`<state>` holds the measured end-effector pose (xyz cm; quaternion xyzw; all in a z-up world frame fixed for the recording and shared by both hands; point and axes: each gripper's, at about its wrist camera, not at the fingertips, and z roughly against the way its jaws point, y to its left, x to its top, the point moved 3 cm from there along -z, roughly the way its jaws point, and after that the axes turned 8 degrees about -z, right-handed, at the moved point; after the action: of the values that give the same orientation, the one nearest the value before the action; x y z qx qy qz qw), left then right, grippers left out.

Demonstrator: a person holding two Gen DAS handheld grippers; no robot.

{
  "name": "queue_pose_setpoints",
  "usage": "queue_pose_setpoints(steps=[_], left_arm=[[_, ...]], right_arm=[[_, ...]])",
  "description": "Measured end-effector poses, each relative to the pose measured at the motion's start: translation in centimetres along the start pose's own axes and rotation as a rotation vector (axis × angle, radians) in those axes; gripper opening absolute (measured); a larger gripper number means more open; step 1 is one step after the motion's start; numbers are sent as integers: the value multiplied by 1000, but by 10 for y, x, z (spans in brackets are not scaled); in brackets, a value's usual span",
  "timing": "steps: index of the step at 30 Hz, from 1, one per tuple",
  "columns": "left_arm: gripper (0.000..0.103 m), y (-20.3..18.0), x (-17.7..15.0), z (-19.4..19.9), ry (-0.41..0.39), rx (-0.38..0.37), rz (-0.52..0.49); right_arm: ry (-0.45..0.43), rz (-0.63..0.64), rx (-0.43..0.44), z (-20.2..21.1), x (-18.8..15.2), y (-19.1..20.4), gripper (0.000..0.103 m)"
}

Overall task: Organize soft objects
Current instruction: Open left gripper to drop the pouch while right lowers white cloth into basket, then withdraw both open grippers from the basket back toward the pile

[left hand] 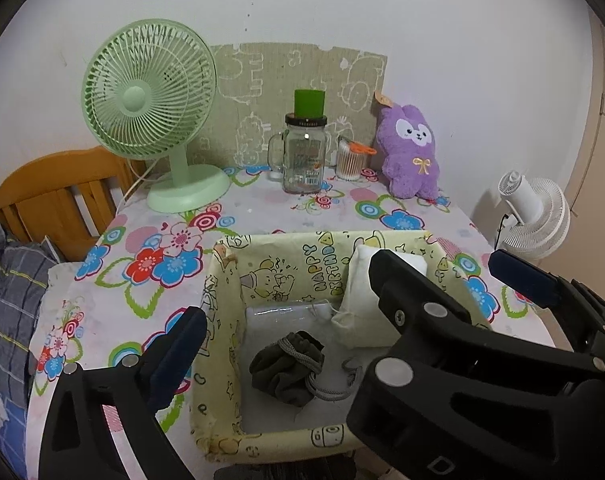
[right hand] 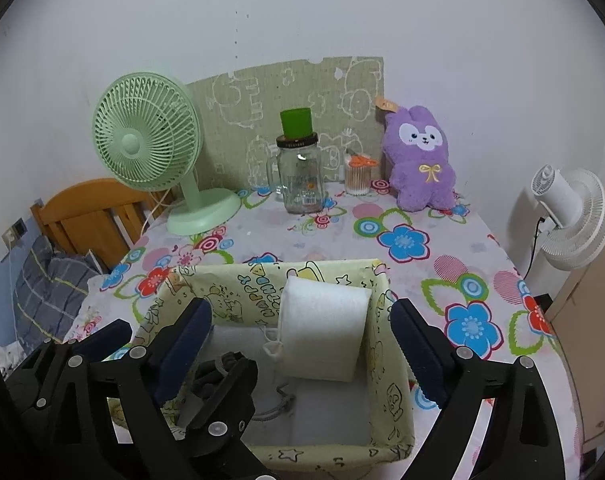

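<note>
A yellow cartoon-print fabric box (left hand: 222,320) (right hand: 386,384) stands on the flowered table. Inside lie a dark olive drawstring pouch (left hand: 288,368), mostly hidden in the right wrist view (right hand: 214,368), and a white pillow-like pouch (left hand: 358,300) (right hand: 322,332) leaning against the right wall. A purple plush rabbit (left hand: 412,152) (right hand: 422,164) sits at the back right against the wall. My left gripper (left hand: 346,292) is open above the box and holds nothing. My right gripper (right hand: 302,344) is open over the box, empty, its fingers either side of the white pouch.
A green desk fan (left hand: 154,112) (right hand: 154,148), a glass mason jar (left hand: 304,156) (right hand: 300,176) with a green cup on top and a cotton-swab jar (left hand: 350,162) (right hand: 358,178) stand at the back. A white fan (left hand: 538,216) (right hand: 574,216) is off the table's right; a wooden chair (left hand: 54,196) left.
</note>
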<state>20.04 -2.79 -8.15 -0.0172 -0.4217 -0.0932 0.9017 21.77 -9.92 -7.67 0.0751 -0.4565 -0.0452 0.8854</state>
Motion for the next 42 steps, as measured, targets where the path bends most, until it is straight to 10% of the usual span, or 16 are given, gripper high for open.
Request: queue_pose_setpoints(steps=[42], left_arm=[[101, -16, -20, 104, -161, 2, -10]], right_arm=[[-166, 9, 24, 119, -16, 11, 102]])
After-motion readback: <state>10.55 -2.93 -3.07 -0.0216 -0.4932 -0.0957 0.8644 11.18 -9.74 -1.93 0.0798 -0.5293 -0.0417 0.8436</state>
